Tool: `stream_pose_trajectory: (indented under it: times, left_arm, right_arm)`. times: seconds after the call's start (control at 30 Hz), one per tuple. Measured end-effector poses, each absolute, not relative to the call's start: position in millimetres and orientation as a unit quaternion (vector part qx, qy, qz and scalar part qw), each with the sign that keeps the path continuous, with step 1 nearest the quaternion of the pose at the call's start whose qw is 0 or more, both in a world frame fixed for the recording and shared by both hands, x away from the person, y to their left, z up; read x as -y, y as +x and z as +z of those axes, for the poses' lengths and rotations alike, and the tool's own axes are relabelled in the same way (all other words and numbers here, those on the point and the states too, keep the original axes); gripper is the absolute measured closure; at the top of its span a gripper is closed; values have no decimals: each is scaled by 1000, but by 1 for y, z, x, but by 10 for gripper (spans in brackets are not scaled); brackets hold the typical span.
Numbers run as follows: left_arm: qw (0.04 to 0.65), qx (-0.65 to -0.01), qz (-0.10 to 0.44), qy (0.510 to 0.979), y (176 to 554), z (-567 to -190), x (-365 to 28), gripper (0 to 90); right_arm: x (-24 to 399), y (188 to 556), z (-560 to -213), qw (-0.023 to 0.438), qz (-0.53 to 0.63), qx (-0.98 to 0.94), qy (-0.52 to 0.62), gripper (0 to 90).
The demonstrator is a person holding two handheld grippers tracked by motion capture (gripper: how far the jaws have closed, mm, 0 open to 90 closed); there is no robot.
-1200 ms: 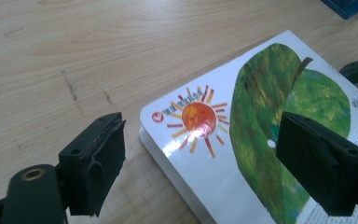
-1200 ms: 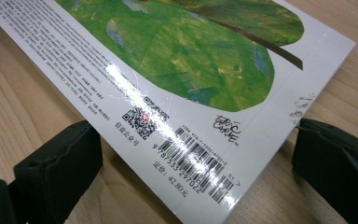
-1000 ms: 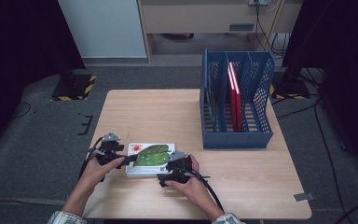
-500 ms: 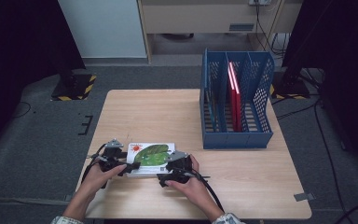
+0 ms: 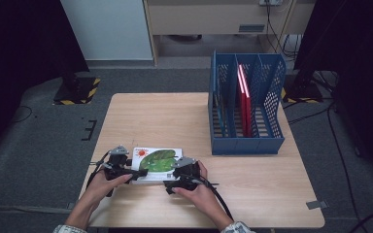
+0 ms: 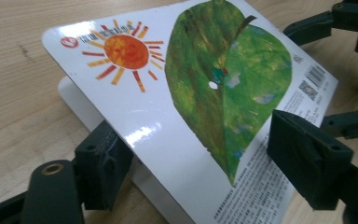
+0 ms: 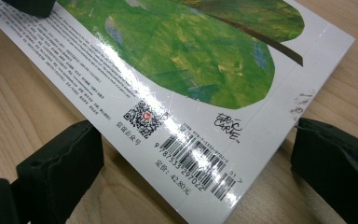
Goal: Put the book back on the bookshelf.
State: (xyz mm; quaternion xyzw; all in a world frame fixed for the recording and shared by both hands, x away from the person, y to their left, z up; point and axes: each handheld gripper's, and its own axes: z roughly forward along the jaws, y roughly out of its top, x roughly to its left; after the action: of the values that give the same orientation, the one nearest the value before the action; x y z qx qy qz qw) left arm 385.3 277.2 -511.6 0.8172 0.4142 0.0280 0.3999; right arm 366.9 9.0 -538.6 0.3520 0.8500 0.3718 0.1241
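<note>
A thin white picture book is seen lying near the front edge of the wooden table, between the two grippers. Its upturned cover is glossy and is printed with a large green leaf, an orange sun with rays, a barcode, a QR code and small text. In the left gripper view the cover is lifted off the page block at the near end, with the white block visible beneath it. The small print is too fine to be read, and the book's near corners are cut off in both gripper views.

The left gripper is held level at the book's left end; its jaws have just been closing, one below the raised cover and one above it, though pressing contact cannot be made out. The right gripper is held level at the right end, jaws spread either side of the book's corner, apart from it. Both forearms are seen entering from the bottom edge.

A blue file rack with a red book upright in it stands well apart, at the right rear.
</note>
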Motion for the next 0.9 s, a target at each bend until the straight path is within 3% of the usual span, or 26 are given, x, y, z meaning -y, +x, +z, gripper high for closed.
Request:
stream_pose_trajectory:
  times: [0.5, 0.67, 0.9]
  left_arm:
    - [387, -402, 32, 829, 384, -514, -275, 290]
    - [389, -404, 29, 828, 384, -514, -274, 331]
    - [384, -393, 36, 835, 384, -513, -274, 365]
  right_arm:
    - [-3, 367, -539, 123, 370, -859, 332, 38]
    - [5, 369, -535, 105, 393, -848, 339, 71]
    - [12, 378, -536, 85, 396, -843, 353, 48]
